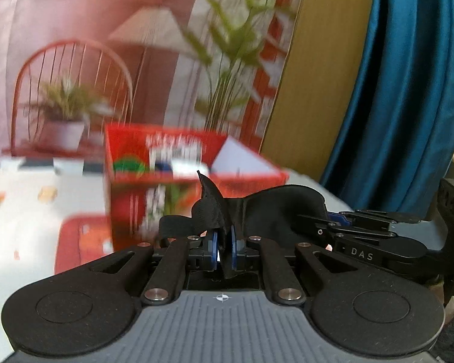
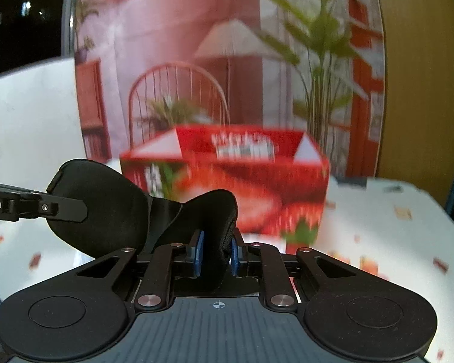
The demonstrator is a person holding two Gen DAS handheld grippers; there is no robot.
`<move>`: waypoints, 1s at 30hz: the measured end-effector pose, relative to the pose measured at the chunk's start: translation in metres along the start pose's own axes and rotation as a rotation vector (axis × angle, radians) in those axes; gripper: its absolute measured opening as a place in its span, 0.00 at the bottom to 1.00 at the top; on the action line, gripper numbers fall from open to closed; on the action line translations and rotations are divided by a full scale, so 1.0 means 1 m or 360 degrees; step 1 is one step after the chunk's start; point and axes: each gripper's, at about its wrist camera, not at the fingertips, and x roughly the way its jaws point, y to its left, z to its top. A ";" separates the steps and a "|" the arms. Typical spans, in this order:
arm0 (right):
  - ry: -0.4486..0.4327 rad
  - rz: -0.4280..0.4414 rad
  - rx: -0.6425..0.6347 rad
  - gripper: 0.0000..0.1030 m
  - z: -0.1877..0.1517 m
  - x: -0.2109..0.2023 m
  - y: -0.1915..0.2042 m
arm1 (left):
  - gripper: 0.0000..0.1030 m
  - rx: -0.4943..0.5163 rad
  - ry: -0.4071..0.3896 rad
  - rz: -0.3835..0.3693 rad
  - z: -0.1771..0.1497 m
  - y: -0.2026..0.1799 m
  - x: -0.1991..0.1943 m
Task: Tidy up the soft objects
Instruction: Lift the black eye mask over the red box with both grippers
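A black soft eye mask [image 1: 275, 208] is held up between both grippers above the table. My left gripper [image 1: 224, 249] is shut on one end of it, a fold of fabric sticking up between the blue pads. My right gripper [image 2: 215, 254] is shut on the other end of the mask [image 2: 106, 208]. The right gripper shows at the right of the left wrist view [image 1: 363, 236]; the left gripper's finger shows at the left of the right wrist view [image 2: 45, 207]. A red open box [image 2: 227, 178] stands just behind the mask; it also shows in the left wrist view [image 1: 172, 163].
The red box holds a green item [image 1: 128, 165] and printed packs. The table has a white patterned cloth [image 2: 393, 227]. A red flat item [image 1: 81, 242] lies left of the box. A printed backdrop [image 1: 106, 60] and a blue curtain [image 1: 408, 90] stand behind.
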 end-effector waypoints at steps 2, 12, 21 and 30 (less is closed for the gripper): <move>-0.0053 -0.0005 -0.0044 0.16 0.022 0.000 -0.003 | 0.09 0.0035 -0.0071 -0.0003 0.019 -0.004 0.000; -0.0201 -0.0038 -0.0210 0.16 0.126 0.037 -0.024 | 0.09 0.0033 -0.0226 0.0070 0.100 0.007 0.034; 0.0053 -0.0110 -0.0128 0.16 0.142 0.139 -0.042 | 0.09 0.0018 0.0026 0.0123 0.117 0.046 0.124; 0.0452 -0.0119 0.0067 0.15 0.120 0.221 -0.062 | 0.09 -0.0091 0.0427 0.0153 0.091 0.083 0.203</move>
